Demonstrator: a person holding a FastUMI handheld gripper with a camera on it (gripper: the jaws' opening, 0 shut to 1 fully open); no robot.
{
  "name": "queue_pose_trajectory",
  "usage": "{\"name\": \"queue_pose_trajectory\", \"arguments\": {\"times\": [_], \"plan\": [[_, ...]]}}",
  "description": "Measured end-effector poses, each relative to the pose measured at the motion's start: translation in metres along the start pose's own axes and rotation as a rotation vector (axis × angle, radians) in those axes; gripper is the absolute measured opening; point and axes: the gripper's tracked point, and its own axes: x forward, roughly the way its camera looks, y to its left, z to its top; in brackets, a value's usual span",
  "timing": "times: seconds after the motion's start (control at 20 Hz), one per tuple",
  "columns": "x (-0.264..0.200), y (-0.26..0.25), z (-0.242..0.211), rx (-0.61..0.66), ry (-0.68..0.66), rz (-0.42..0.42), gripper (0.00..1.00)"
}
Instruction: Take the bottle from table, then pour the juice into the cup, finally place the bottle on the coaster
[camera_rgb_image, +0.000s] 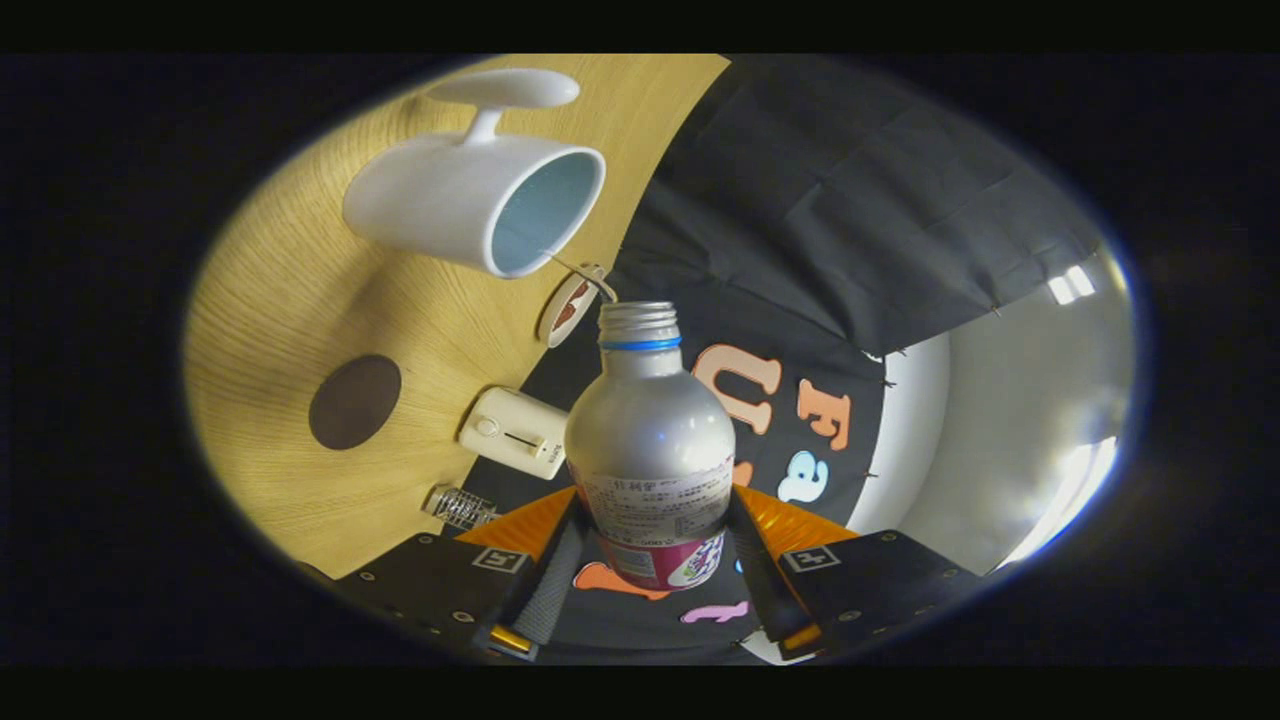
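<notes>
- Gripping the bottle low on its body, the gripper has both fingers pressed against the labelled part, one on each side; the bottle sits between them, lifted off the table.
- The view is rolled, so the wooden table runs up one side while the booth's dark cloth wall lies behind the bottle.
- The bottle is silvery metal with a threaded neck, a blue ring below the thread and no cap on; its mouth points toward the cup, near the rim but apart from it.
- Whether any juice is leaving the mouth cannot be told — a thin pale line shows between the mouth and the cup's rim, too faint to name.
- The cup is white with a pale blue inside; its handle faces away from the bottle, and how full it is cannot be made out.
- A dark round coaster lies flat on the table, well apart from the cup, with nothing on it.
- A small white box with a knob sits near the table's edge, and a small clear ridged thing lies beside it — too small to identify.
- A round disc near the bottle's mouth is partly hidden behind the neck.
- The bottle's foot is cut off from sight between the fingers.
</notes>
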Motion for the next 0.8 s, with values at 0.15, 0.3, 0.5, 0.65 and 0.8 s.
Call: {"name": "queue_pose_trajectory", "arguments": {"times": [0.15, 0.3, 0.5, 0.65, 0.8], "plan": [[0.001, -0.004, 0.005, -0.021, -0.013, -0.01, 0.77], [0.005, -0.006, 0.008, -0.028, -0.024, -0.017, 0.77], [0.006, -0.008, 0.012, -0.039, -0.035, -0.028, 0.77], [0.006, -0.009, 0.015, -0.048, -0.045, -0.034, 0.77], [0.007, -0.004, 0.021, -0.051, -0.059, -0.028, 0.77]]}}
